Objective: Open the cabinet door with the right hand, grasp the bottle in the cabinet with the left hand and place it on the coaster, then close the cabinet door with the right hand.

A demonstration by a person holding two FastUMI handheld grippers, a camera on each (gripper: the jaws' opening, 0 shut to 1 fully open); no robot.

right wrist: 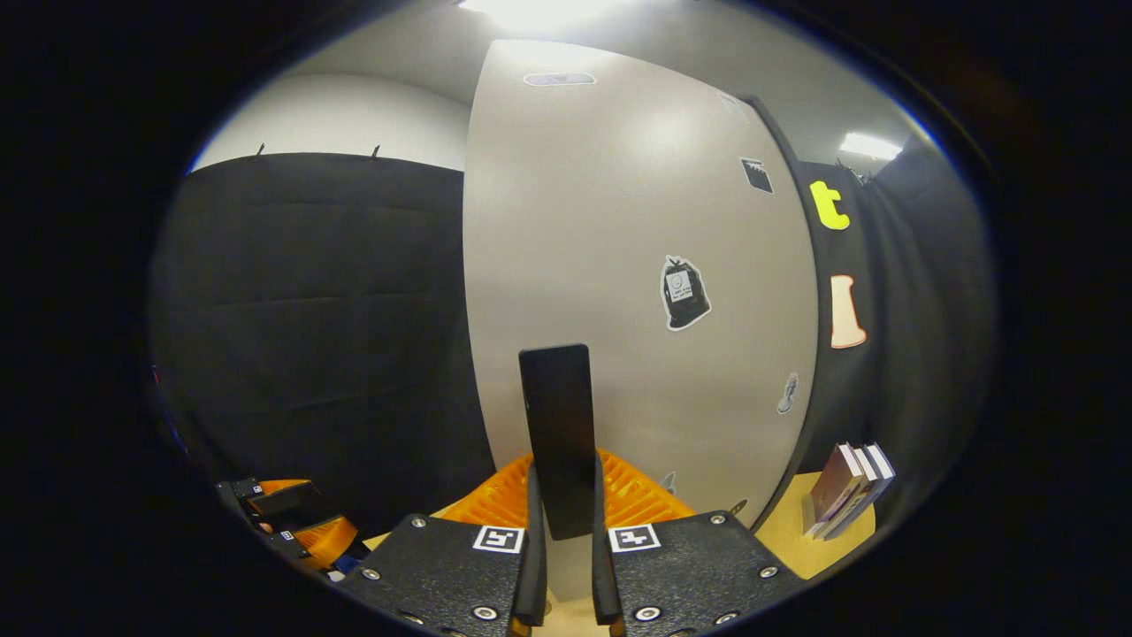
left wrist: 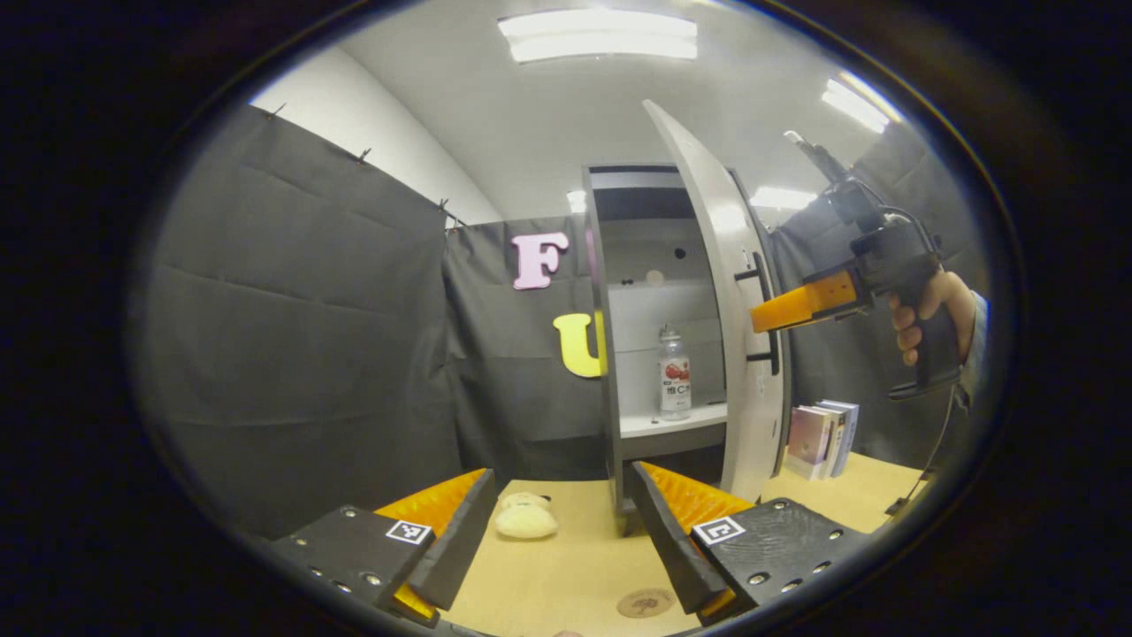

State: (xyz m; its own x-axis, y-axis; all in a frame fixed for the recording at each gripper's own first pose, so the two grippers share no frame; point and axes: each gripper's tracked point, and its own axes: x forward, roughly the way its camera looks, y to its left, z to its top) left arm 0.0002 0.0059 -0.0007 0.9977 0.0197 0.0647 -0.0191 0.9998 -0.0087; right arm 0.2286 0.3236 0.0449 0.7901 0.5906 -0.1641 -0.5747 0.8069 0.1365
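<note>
You are working over a pale wooden tabletop (left wrist: 566, 566) walled in by black cloth, with white ceiling lights overhead. On it stands a tall grey cabinet (left wrist: 610, 354), its door (left wrist: 734, 310) swung open. The bottle (left wrist: 674, 373) stands upright on the cabinet's lower shelf (left wrist: 672, 420), long axis vertical, cap up, near the shelf's front edge. A round wooden coaster (left wrist: 645, 602) lies on the tabletop in front of the cabinet, and a small plush toy (left wrist: 525, 516) sits to the left of the cabinet's base. A few books (left wrist: 824, 436) stand to the right of the cabinet. Your left gripper (left wrist: 562, 540) hangs before the cabinet, jaws released. Your right gripper (right wrist: 566, 553) has its jaws clenched on the door's black handle (right wrist: 559, 438).
</note>
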